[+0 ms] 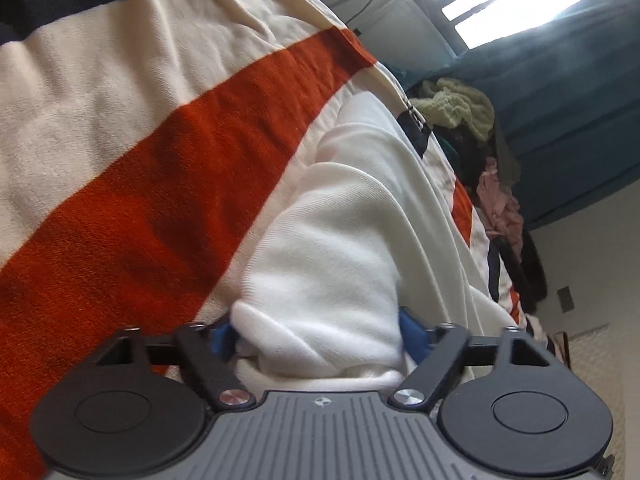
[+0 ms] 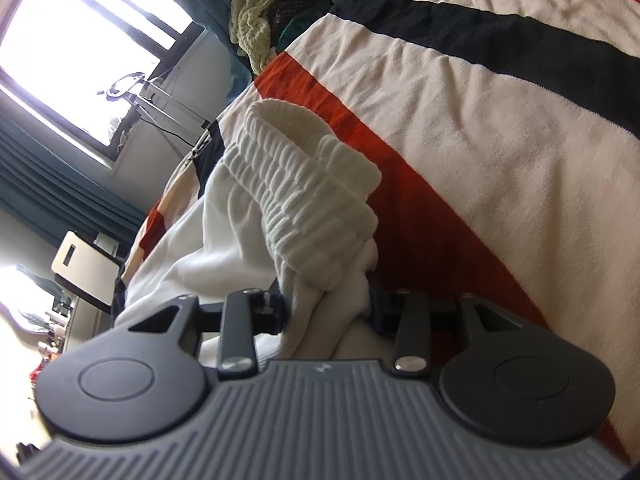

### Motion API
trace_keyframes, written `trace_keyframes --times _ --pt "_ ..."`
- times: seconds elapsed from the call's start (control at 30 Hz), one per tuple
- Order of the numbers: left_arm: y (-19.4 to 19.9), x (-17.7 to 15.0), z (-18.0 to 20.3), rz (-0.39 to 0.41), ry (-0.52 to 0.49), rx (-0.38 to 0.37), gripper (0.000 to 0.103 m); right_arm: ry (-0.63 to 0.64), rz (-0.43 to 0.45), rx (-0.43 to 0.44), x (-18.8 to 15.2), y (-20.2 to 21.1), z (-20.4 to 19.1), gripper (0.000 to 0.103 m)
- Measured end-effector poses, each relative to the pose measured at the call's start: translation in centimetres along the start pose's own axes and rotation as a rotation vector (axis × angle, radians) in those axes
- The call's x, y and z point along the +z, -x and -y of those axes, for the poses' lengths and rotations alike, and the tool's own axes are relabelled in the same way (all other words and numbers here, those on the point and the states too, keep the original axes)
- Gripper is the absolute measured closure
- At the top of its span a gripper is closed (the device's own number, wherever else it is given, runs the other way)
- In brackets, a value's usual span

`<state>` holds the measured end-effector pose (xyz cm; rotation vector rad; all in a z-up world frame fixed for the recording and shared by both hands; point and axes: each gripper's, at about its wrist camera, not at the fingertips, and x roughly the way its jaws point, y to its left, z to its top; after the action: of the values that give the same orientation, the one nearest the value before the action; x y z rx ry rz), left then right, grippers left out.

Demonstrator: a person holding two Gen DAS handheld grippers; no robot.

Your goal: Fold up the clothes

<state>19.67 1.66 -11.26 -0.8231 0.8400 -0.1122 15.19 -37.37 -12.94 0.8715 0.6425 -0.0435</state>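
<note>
A white knit garment [image 1: 332, 240] lies on a striped blanket on the bed. My left gripper [image 1: 316, 338] is shut on a bunched edge of it, the cloth bulging between the blue pads and hiding the fingertips. In the right wrist view the same white garment [image 2: 256, 248] shows its ribbed elastic band [image 2: 308, 196], folded over in a thick roll. My right gripper [image 2: 326, 306] is shut on the cloth just below that band, with fabric packed between the fingers.
The blanket [image 1: 132, 128] has cream, orange and dark navy stripes [image 2: 480, 40]. A heap of other clothes [image 1: 464, 112] lies at the far end, with a pale yellow knit [image 2: 252, 28] on top. Teal curtains [image 1: 568, 92], a bright window [image 2: 72, 44] and a desk [image 2: 84, 272] lie beyond.
</note>
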Motion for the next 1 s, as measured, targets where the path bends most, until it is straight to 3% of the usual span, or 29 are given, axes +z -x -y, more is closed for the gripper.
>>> trace_keyframes --times 0.1,0.2,0.33,0.53,0.67,0.9,1.0 --pt "1.1 -0.1 0.3 0.044 -0.003 -0.053 0.055 0.001 0.012 0.019 0.0 0.5 -0.6 0.069" --pt "2.2 0.2 1.3 0.06 -0.003 -0.124 0.061 0.009 0.042 0.048 0.8 2.0 -1.4 0.074" --pt "3.3 0.7 4.3 0.038 0.005 -0.219 0.063 -0.01 0.104 0.087 3.2 5.7 -1.8 0.075" --pt "2.6 0.2 12.8 0.002 -0.056 -0.304 0.063 -0.038 0.196 0.146 6.7 11.2 -2.4 0.076" --pt "-1.8 0.3 20.3 -0.044 -0.109 -0.343 0.063 -0.041 0.249 0.129 12.4 13.3 -1.4 0.076" --pt "-14.0 -0.3 32.5 -0.11 -0.176 -0.383 0.063 -0.03 0.411 0.076 23.5 12.0 2.8 0.075" --pt "-19.9 -1.3 36.5 -0.135 -0.204 -0.378 0.063 0.019 0.449 -0.026 27.5 10.3 4.0 0.075"
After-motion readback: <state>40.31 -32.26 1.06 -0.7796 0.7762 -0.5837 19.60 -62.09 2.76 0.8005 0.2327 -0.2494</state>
